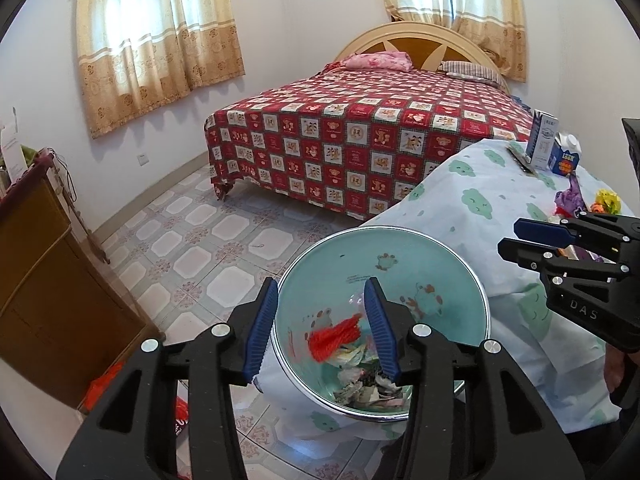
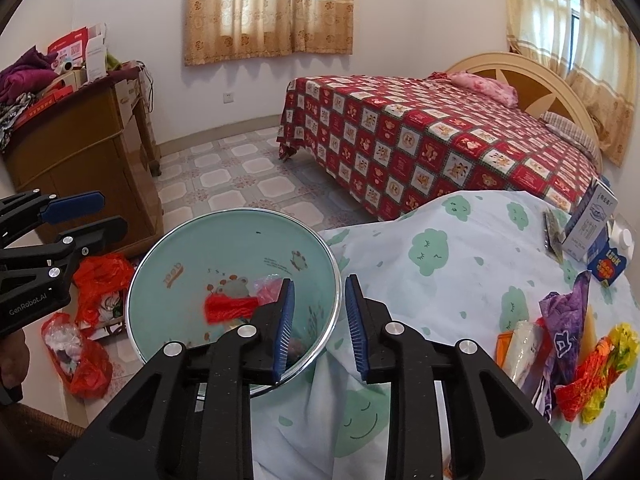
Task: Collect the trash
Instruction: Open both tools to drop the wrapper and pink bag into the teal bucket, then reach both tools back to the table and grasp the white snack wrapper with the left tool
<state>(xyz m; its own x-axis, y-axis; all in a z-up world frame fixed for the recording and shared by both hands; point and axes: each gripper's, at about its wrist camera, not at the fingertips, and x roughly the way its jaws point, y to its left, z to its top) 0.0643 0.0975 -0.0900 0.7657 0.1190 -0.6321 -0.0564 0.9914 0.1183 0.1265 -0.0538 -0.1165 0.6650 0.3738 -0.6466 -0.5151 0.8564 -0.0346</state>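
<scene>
A bedroom is showing in both wrist views, with a patterned tile floor, a bed lying under a red checked cover, and beige curtains hanging over the windows. In the foreground a table is sitting under a white cloth with green clouds, and a mint-green bin with cartoon animals inside is standing against the cloth's edge. The bin is already holding trash: a red plastic scrap is lying on top of crumpled paper and wrappers at the bottom. The left gripper is hanging over the bin's mouth with its jaws spread wide and nothing between them. The right gripper is hovering over the bin's rim where it meets the cloth, its jaws also parted and holding nothing. More trash is waiting on the cloth to the right: a purple wrapper, a red and yellow wrapper and an orange packet are lying close together, with a white carton and a blue box standing further back. A brown cabinet is standing against the wall, and red plastic bags are sitting on the floor at its foot.
</scene>
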